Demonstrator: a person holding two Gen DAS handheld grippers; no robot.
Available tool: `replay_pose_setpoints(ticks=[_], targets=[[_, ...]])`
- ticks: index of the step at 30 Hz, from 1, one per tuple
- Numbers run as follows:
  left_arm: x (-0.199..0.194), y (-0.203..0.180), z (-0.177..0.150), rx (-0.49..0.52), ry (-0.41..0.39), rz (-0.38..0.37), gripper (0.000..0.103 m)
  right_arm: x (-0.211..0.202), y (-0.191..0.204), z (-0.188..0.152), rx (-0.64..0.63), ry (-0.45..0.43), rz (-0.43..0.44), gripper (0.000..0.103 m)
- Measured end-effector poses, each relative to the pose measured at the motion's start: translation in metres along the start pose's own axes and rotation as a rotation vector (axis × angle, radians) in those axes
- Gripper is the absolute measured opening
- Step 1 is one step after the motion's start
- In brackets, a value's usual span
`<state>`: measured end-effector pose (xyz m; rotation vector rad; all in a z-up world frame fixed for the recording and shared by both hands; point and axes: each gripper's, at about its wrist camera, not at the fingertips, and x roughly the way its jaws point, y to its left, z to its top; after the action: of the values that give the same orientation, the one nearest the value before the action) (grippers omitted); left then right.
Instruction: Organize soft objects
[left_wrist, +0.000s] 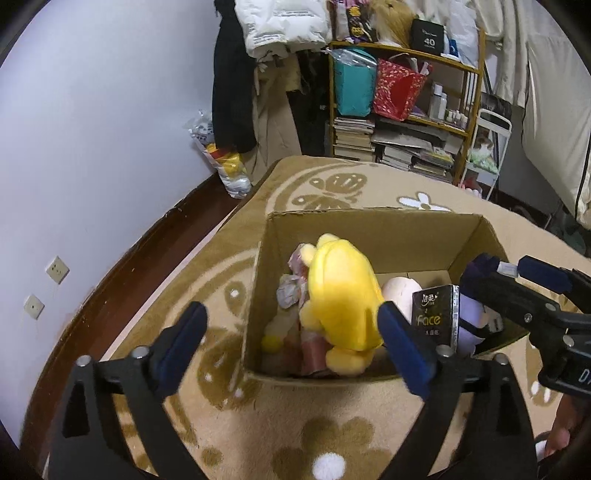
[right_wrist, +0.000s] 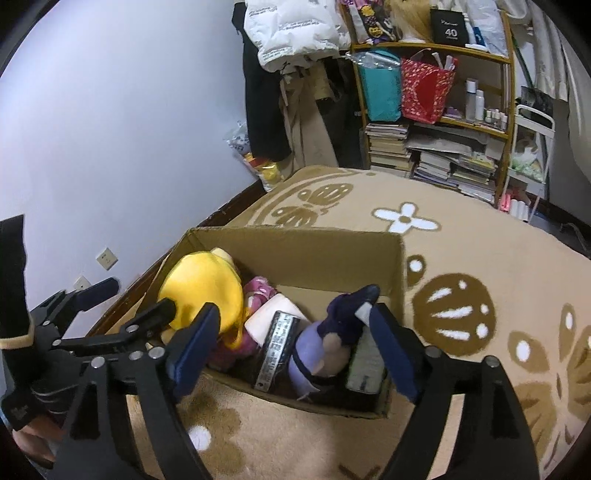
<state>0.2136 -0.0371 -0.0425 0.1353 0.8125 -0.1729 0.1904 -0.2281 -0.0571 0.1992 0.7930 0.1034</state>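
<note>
An open cardboard box (left_wrist: 369, 218) (right_wrist: 295, 236) stands on the rug, filled with soft things. A yellow plush (left_wrist: 343, 295) (right_wrist: 203, 288) lies on top at its left side. Beside it are a pale pink cushion (left_wrist: 399, 291) (right_wrist: 273, 317), a black tissue pack (left_wrist: 436, 317) (right_wrist: 277, 350) and a purple plush (left_wrist: 469, 317) (right_wrist: 325, 343). My left gripper (left_wrist: 291, 321) (right_wrist: 133, 299) hovers open over the yellow plush, its pads not pressing it. My right gripper (right_wrist: 291, 317) (left_wrist: 509, 273) hangs open above the purple plush, holding nothing.
The box sits on a tan rug (left_wrist: 332, 424) with brown and white flowers. Dark wood floor (left_wrist: 122, 273) and a white wall lie to the left. A shelf (right_wrist: 443, 122) with books and bags stands behind, with a plastic bag (left_wrist: 229, 170) in the corner. A gloved hand (right_wrist: 22, 398) holds the left gripper.
</note>
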Motion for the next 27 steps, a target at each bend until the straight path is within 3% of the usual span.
replay_pose_setpoints(ticks=[6, 12, 14, 21, 27], targets=[[-0.03, 0.006, 0.0, -0.019, -0.066, 0.012, 0.103, -0.022, 0.004, 0.004, -0.022, -0.033, -0.034, 0.102], [-0.068, 0.012, 0.001, -0.051, -0.148, 0.024, 0.103, -0.057, 0.01, 0.006, -0.029, -0.073, -0.028, 0.103], [-0.085, 0.013, 0.002, -0.057, -0.204, 0.072, 0.103, -0.068, 0.01, 0.004, -0.027, -0.076, -0.032, 0.103], [-0.126, 0.016, -0.006, -0.054, -0.246, 0.096, 0.103, -0.111, 0.01, -0.003, 0.007, -0.124, -0.034, 0.103], [-0.153, 0.02, -0.021, -0.072, -0.251, 0.07, 0.103, -0.145, 0.013, -0.015, 0.0, -0.206, -0.052, 0.103]])
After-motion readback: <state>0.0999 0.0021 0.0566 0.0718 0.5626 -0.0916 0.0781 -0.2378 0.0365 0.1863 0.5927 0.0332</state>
